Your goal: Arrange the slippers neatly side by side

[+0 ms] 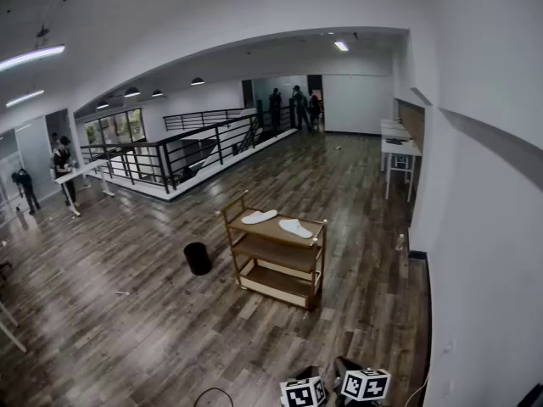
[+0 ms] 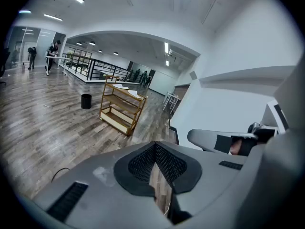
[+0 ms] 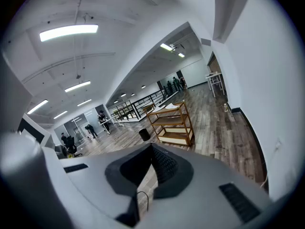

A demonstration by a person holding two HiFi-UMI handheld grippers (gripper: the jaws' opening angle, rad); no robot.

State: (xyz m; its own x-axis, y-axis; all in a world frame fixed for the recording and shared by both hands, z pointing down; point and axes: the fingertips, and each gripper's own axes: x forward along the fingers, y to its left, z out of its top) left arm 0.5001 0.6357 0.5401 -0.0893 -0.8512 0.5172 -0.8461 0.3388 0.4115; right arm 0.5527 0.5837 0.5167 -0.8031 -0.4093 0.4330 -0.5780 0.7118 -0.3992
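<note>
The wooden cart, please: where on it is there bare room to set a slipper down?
On the top shelf, bare wood shows at the front left, between the left slipper and the front edge. The right half is taken by the right slipper, and the gap between them is narrow. The middle shelf and bottom shelf look bare.

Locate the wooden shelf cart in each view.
Head view: cart at centre, slightly below the middle.
Left gripper view: cart left of centre, far off.
Right gripper view: cart right of centre.
Shared landmark: black bin, left of the cart everywhere.
</note>
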